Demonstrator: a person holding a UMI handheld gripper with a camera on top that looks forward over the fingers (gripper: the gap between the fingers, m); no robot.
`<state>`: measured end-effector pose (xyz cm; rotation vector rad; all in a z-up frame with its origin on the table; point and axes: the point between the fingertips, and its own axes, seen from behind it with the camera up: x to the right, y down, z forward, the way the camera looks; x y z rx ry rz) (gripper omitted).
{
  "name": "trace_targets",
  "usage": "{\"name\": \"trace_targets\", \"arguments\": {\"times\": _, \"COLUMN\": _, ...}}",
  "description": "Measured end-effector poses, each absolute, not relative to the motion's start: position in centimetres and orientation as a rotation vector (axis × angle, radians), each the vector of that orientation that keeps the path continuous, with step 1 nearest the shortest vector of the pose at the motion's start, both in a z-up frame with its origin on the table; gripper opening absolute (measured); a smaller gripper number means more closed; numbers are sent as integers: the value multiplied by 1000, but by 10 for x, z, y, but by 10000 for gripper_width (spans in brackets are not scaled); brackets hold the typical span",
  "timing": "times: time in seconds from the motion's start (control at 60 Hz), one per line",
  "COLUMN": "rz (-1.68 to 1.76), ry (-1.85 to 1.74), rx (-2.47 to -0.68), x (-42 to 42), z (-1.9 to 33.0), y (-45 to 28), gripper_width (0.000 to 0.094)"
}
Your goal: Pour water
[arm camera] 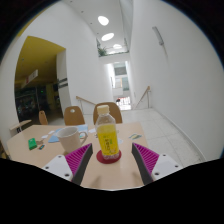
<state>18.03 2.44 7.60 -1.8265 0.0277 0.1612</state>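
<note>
A clear bottle with a yellow label and a yellow cap stands upright on a round red coaster on the pale table. It is just ahead of my gripper and between the lines of the two fingers, with a gap on each side. The magenta pads are spread wide and nothing is held. A white cup stands on a pink saucer to the left of the bottle.
A small green object lies on the table left of the cup. Wooden chairs stand behind the table. Beyond them are a yellow wall, a bright white hall and a stair rail.
</note>
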Motion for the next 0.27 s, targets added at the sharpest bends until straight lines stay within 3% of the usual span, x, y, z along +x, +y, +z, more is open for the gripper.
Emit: {"name": "trace_targets", "arguments": {"times": 0.267, "rz": 317, "ry": 82, "rx": -1827, "x": 198, "z": 63, "y": -75, "gripper_width": 856}}
